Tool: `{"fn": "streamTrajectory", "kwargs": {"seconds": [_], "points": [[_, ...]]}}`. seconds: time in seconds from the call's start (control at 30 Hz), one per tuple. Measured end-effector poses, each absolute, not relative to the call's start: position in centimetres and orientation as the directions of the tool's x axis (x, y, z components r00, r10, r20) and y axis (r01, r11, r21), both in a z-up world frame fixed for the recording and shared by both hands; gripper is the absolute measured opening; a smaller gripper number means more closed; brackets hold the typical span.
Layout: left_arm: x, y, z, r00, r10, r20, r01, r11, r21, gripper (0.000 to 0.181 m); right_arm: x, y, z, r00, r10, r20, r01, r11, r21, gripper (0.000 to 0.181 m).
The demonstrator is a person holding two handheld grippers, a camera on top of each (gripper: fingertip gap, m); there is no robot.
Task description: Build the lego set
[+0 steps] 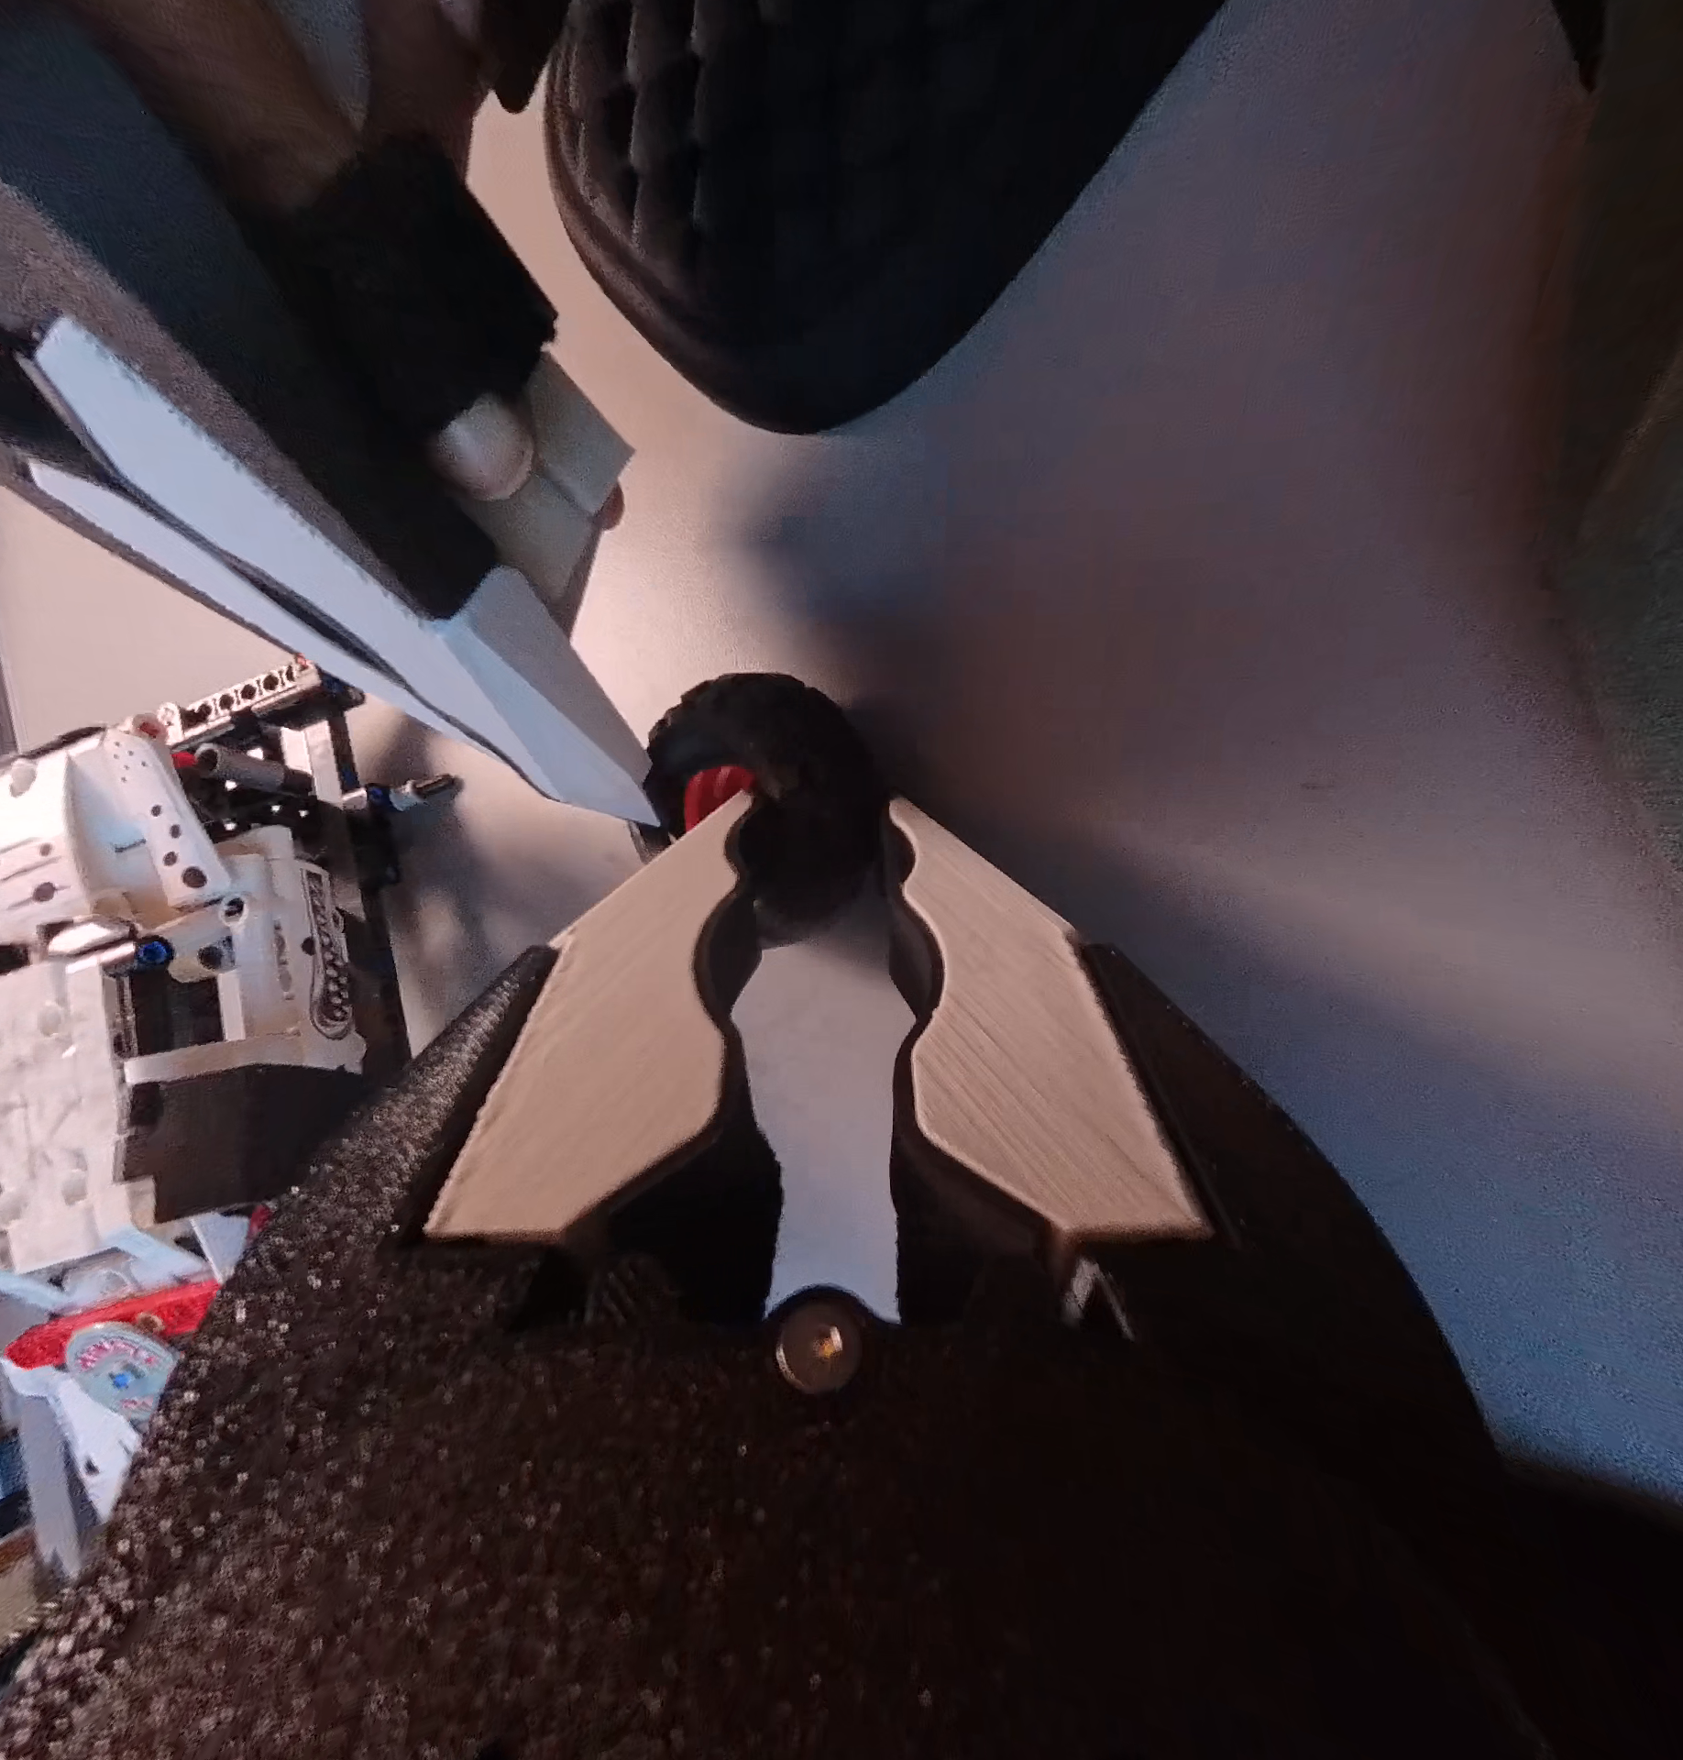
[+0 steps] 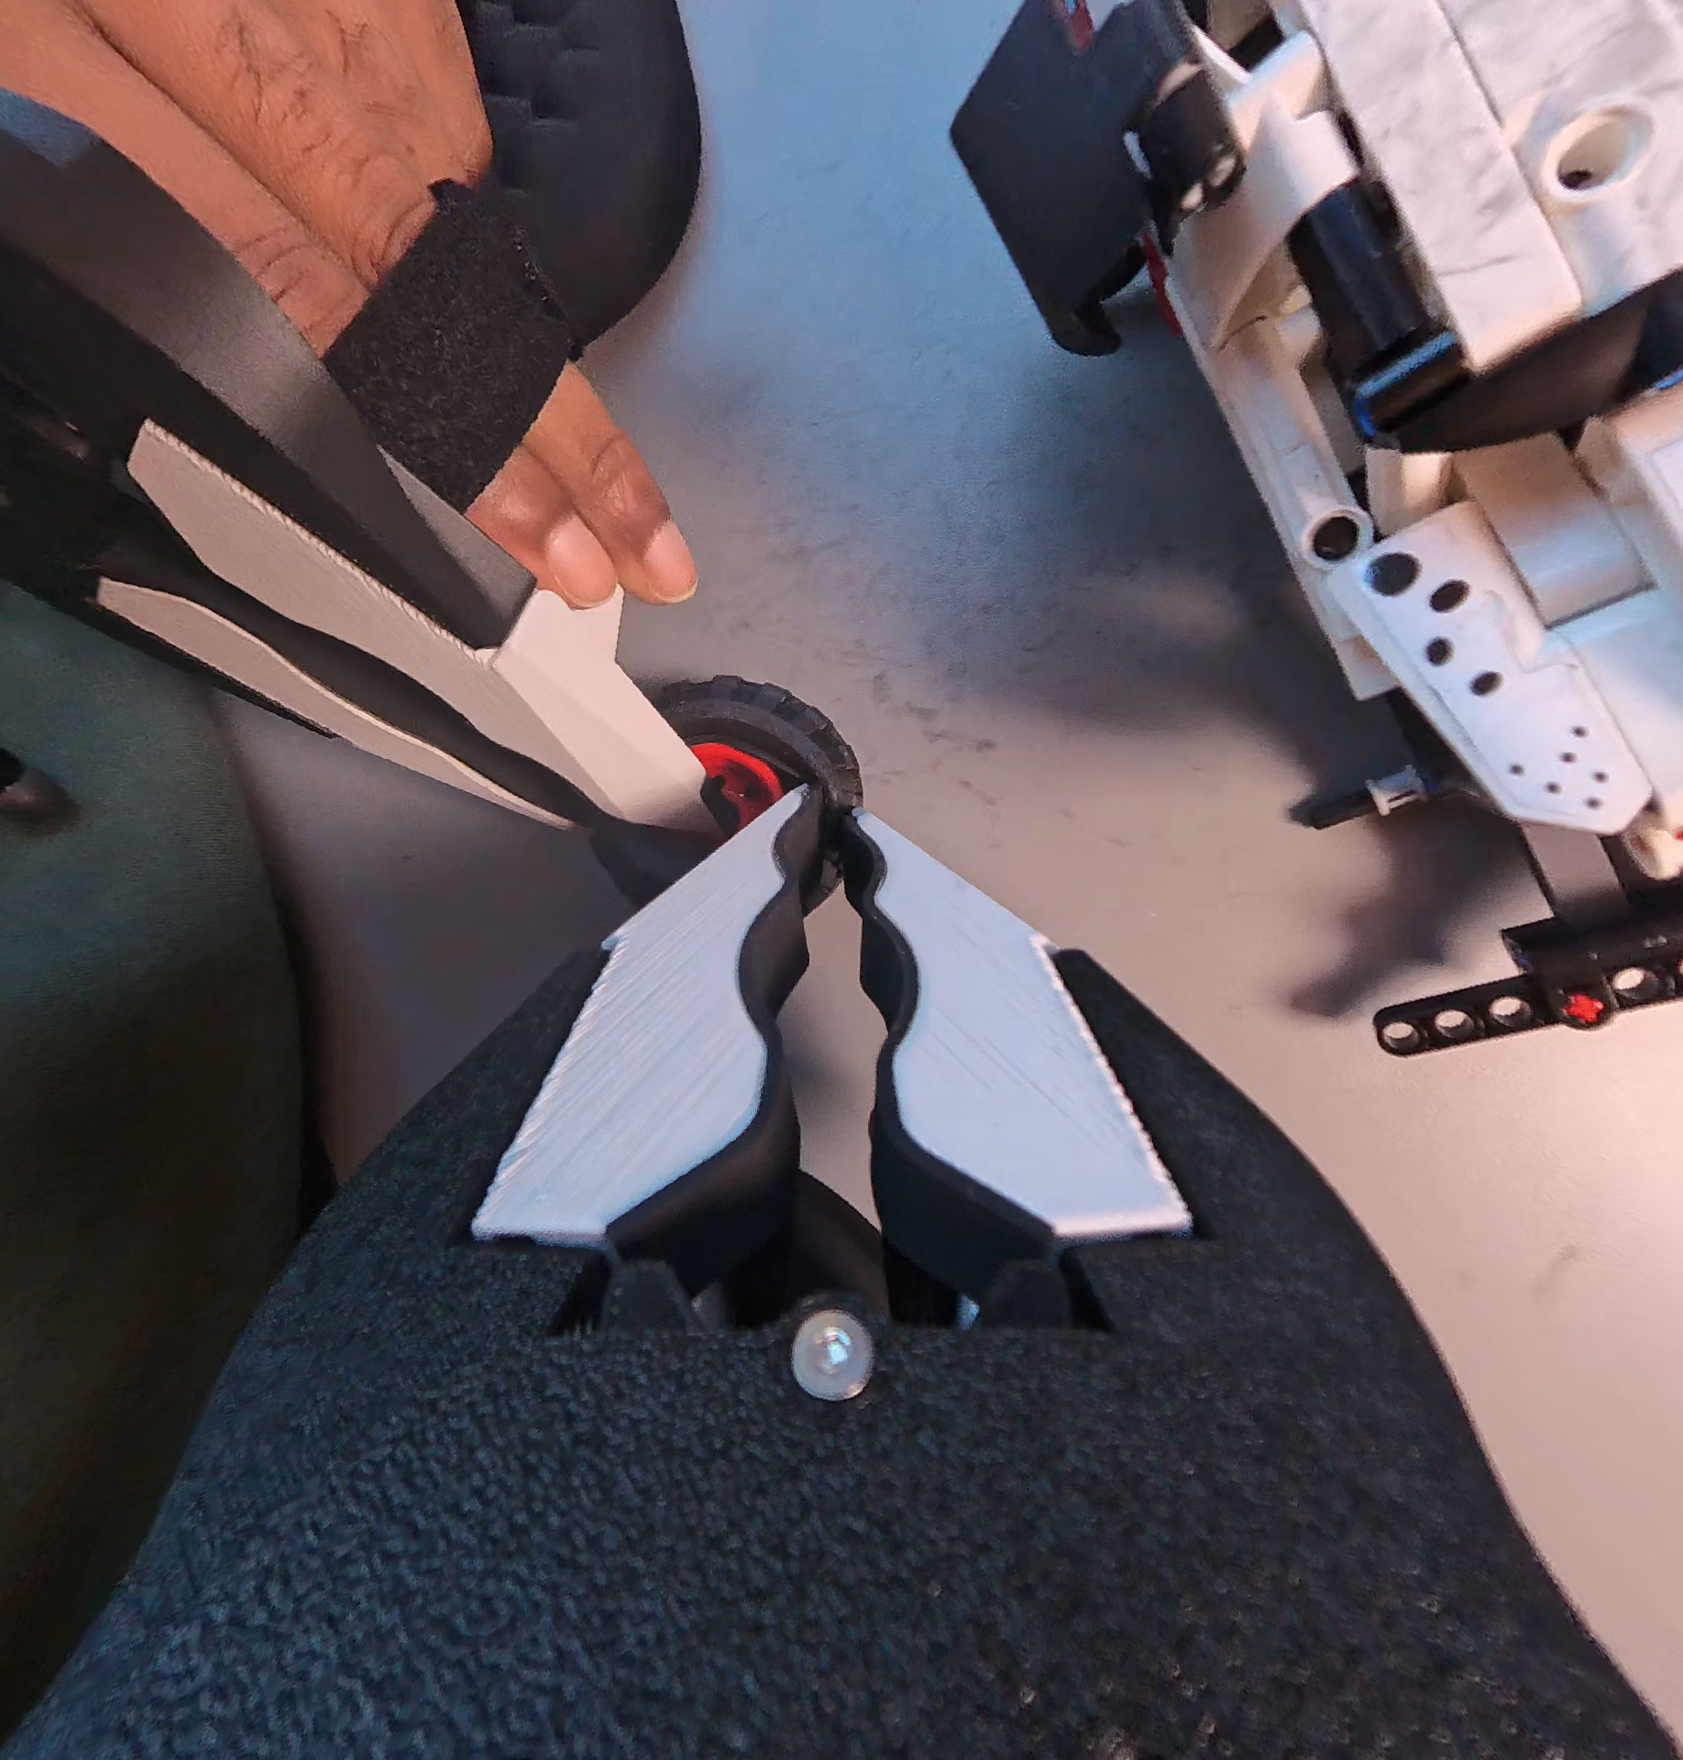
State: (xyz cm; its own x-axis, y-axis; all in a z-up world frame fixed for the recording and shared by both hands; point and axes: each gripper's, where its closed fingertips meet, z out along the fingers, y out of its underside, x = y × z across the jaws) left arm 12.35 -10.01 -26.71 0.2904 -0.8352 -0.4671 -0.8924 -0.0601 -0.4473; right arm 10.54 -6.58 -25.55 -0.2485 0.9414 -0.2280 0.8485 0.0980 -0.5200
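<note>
Black rubber Lego tyre on a red plastic hub (image 2: pixel 757 762) sits clamped between both tools above the grey bench (image 2: pixel 914 476). The left hand-held gripper (image 1: pixel 814 810) grips its tread. The right hand-held gripper (image 2: pixel 826 817) pinches its rim, jaws nearly closed.

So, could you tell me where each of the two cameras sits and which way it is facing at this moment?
Left wrist view: sits on the left gripper, looking along its fingers at the small wheel held between them; the right gripper's fingers enter from upper left, with the white lego model at left.
Right wrist view: sits on the right gripper, looking down its fingers at the same wheel on the grey table; the left gripper and a hand show upper left.
Shared: the wheel, the model, each other's gripper.
</note>
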Motion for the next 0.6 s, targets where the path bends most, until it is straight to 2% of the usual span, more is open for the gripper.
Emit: {"fn": "streamTrajectory", "kwargs": {"seconds": [0.07, 0.2, 0.43, 0.6], "points": [[12.4, -10.0, -26.7, 0.317, -0.819, -0.479, -0.882, -0.069, -0.465, 0.018, 10.5, -6.6, -25.6, -0.252, 0.942, -0.222, 0.854, 0.108, -0.51, 0.001], [12.4, -10.2, -26.7, 0.272, -0.78, -0.564, -0.912, -0.021, -0.41, 0.016, 10.5, -6.8, -25.7, -0.246, 0.932, -0.265, 0.873, 0.094, -0.478, 0.001], [12.3, -10.2, -26.7, 0.385, -0.735, -0.558, -0.871, -0.089, -0.484, 0.016, 10.8, -7.1, -25.6, -0.213, 0.926, -0.312, 0.891, 0.054, -0.451, 0.003], [12.3, -10.2, -26.7, 0.36, -0.733, -0.577, -0.897, -0.103, -0.429, 0.016, 11.3, -7.3, -24.7, -0.13, 0.949, -0.288, 0.916, 0.004, -0.4, 0.01]]}}
